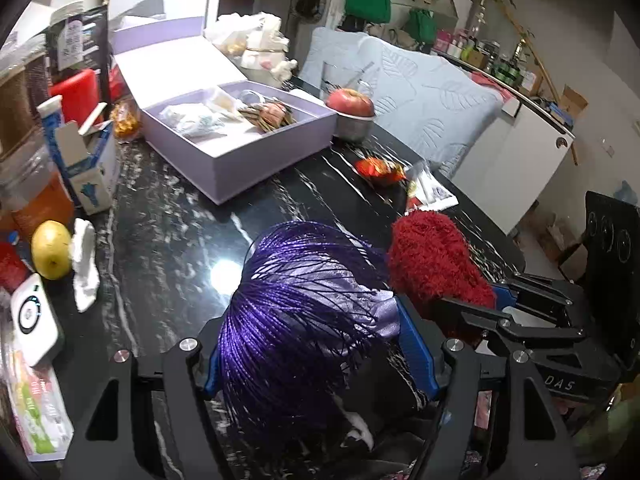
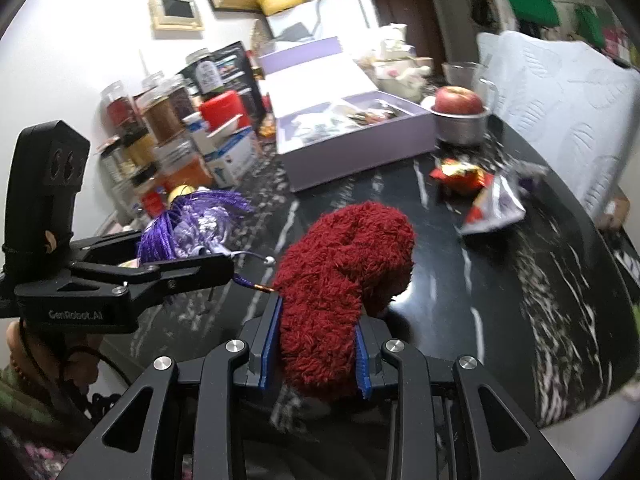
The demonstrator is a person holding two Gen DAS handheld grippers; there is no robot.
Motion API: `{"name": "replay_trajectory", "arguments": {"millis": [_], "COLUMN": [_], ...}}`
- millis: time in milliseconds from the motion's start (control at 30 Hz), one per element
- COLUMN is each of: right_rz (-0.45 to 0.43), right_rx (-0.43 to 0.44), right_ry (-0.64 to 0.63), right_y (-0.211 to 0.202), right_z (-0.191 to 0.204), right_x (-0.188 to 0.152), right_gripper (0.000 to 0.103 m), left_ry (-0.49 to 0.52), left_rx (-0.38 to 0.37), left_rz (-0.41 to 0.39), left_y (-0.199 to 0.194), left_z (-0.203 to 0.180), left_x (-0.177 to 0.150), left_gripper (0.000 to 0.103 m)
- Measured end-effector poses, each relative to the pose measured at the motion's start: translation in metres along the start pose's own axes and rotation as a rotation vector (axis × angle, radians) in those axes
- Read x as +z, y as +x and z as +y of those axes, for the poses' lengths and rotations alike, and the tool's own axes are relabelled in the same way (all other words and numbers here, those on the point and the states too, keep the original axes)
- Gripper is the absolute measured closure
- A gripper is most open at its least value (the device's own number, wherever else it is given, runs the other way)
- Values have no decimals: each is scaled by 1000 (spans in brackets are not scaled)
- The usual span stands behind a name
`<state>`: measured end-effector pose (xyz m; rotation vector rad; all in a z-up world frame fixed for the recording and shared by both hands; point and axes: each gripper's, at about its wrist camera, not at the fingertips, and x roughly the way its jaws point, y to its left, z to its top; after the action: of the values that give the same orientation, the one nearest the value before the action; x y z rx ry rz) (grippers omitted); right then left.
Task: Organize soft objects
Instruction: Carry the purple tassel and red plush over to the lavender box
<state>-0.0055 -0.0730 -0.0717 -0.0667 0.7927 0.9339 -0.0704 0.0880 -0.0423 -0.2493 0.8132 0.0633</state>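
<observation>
My left gripper [image 1: 316,356] is shut on a purple tassel pouch [image 1: 304,312], whose threads drape over the blue pads; it also shows in the right wrist view [image 2: 192,228]. My right gripper [image 2: 316,356] is shut on a fluffy red sock [image 2: 340,276], held above the black marble table [image 2: 500,280]. In the left wrist view the red sock [image 1: 436,260] and right gripper sit just to the right of the pouch. An open lilac box [image 1: 240,132] with several small items stands farther back on the table.
An apple in a metal bowl [image 1: 352,116] stands right of the box. Red snack wrappers [image 1: 380,170] lie beyond the sock. Jars, cartons, a yellow fruit [image 1: 51,249] and a white crumpled cloth [image 1: 85,264] crowd the left edge. A blue quilted chair [image 1: 420,92] stands behind.
</observation>
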Motion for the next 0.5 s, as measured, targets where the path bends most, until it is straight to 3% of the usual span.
{"name": "replay_trajectory", "arguments": {"millis": [500], "right_rz": [-61], "right_rx": [97], "right_ry": [-118], "right_y": [2], "right_z": [29], "right_x": [47], "right_gripper": [72], "left_ry": [13], "left_rx": [45], "left_rz": [-110], "left_y": [-22], "left_z": [19], "left_x": [40], "left_gripper": [32]}}
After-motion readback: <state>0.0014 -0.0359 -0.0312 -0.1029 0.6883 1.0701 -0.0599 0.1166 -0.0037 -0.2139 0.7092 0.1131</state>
